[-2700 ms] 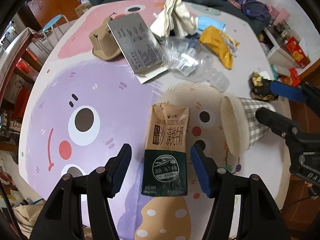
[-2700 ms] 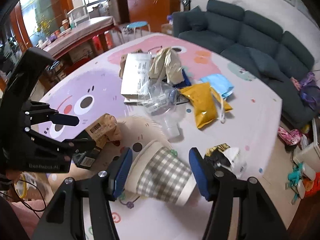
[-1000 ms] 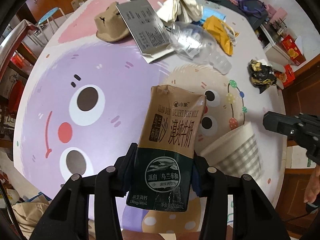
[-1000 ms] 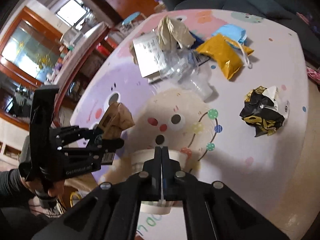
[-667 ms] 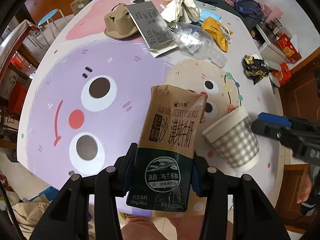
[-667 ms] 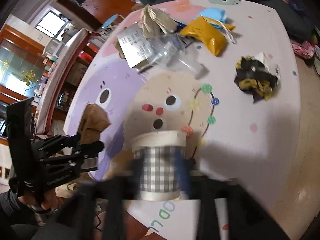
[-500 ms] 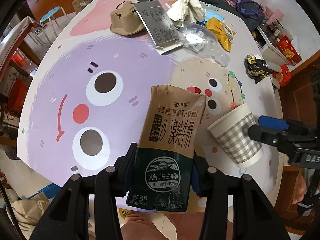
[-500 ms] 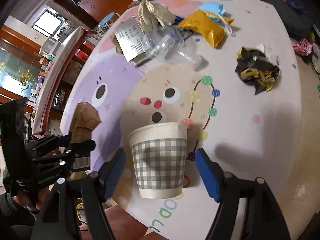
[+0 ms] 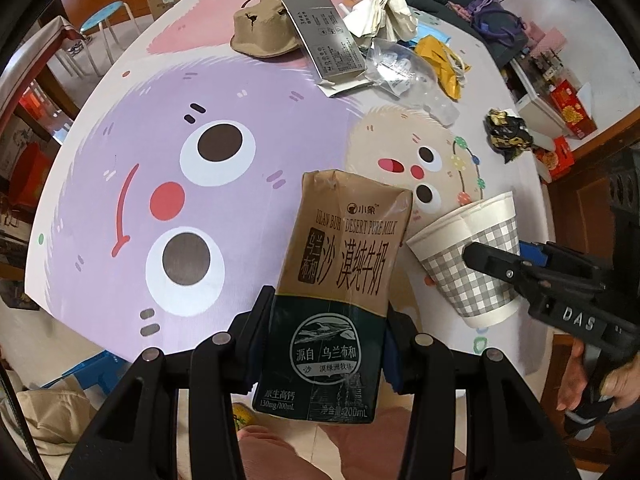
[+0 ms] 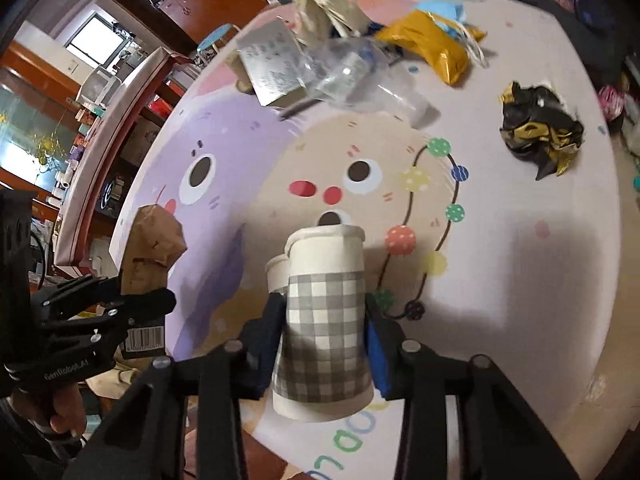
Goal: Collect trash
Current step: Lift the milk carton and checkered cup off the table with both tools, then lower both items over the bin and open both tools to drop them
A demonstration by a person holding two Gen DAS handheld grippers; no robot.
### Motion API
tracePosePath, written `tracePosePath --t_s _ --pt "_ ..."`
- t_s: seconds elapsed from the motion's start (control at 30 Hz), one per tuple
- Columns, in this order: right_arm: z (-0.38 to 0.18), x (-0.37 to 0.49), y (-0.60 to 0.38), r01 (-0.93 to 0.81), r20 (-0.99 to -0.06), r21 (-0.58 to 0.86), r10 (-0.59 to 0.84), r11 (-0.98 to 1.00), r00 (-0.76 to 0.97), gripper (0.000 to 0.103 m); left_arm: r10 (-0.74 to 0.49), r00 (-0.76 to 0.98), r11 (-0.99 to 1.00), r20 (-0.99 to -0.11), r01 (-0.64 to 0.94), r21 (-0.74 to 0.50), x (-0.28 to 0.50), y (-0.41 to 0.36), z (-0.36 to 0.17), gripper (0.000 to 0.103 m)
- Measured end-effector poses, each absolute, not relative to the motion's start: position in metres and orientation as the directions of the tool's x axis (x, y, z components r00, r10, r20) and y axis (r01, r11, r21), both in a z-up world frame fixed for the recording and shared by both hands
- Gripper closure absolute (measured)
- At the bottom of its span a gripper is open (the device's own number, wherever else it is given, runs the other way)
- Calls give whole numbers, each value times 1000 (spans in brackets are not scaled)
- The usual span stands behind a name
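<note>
Left wrist view: the left claw (image 9: 326,344) clamps a brown-and-green milk carton (image 9: 340,292), raised above the cartoon-printed surface (image 9: 160,128).

Right wrist view: the right claw (image 10: 325,342) squeezes a grey-checked white paper cup (image 10: 324,320), lifted near the surface edge.

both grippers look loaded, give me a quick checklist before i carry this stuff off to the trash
1. Left gripper clamped on milk carton: ok.
2. Right gripper clamped on checked paper cup: ok, though its rim looks squashed.
3. Both items lifted off the table: ok.
4. Carton and cup apart from each other: ok, but close.
5. Cup empty: cannot tell.
6. Trash bin location: cannot tell, none in view.
</note>
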State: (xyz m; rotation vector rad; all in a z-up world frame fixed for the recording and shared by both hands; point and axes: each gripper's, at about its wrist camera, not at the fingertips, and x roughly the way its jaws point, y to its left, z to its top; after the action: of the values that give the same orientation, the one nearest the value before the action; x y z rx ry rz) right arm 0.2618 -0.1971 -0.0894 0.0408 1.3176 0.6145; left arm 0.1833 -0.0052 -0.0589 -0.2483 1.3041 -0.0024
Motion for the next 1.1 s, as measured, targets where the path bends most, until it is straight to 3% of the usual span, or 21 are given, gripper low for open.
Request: tracePosePath --t_s 0.37,0.57,1.1 --pt "-38 156 -163 -289 -830 335 426 897 360 67 -238 294 966 -925 -24 -256 112 39 -42 58" --pt "-42 67 -134 -201 -814 320 377 926 442 68 -269 295 963 -917 74 -258 57 65 -42 58" --pt "-128 -47 -130 58 -908 305 272 950 317 65 -281 90 952 -955 154 -266 -30 47 -119 58"
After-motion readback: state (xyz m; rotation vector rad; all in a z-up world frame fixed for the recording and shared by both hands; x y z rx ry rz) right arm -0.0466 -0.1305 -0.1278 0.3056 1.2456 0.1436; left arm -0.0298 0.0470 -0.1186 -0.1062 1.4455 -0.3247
